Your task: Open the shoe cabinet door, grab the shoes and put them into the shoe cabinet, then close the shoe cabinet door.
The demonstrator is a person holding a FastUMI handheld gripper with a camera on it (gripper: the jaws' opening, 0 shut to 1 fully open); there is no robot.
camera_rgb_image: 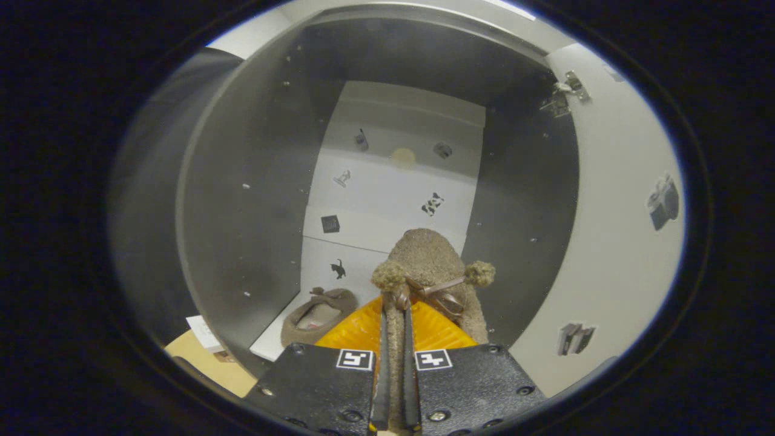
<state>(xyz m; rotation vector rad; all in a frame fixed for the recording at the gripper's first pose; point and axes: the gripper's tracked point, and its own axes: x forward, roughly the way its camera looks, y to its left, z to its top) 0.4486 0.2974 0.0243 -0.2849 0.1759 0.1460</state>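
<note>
My gripper (395, 339) is shut on the rim of a tan suede shoe (431, 254) with a yellow lining, a brown bow and two pompoms. The shoe hangs just ahead of my fingers, toe pointing into the open shoe cabinet (242, 200). A second matching shoe (319, 321) lies on the cabinet's white floor, to the left of the held shoe. The white cabinet door (611, 242) stands swung open on the right, with its hinge (566, 91) at the top.
The cabinet has dark grey side walls and a white back panel (393, 181) dotted with small stickers. More stickers are stuck on the inside of the door. A patch of wooden floor with a white card (204, 333) shows to the left of the cabinet.
</note>
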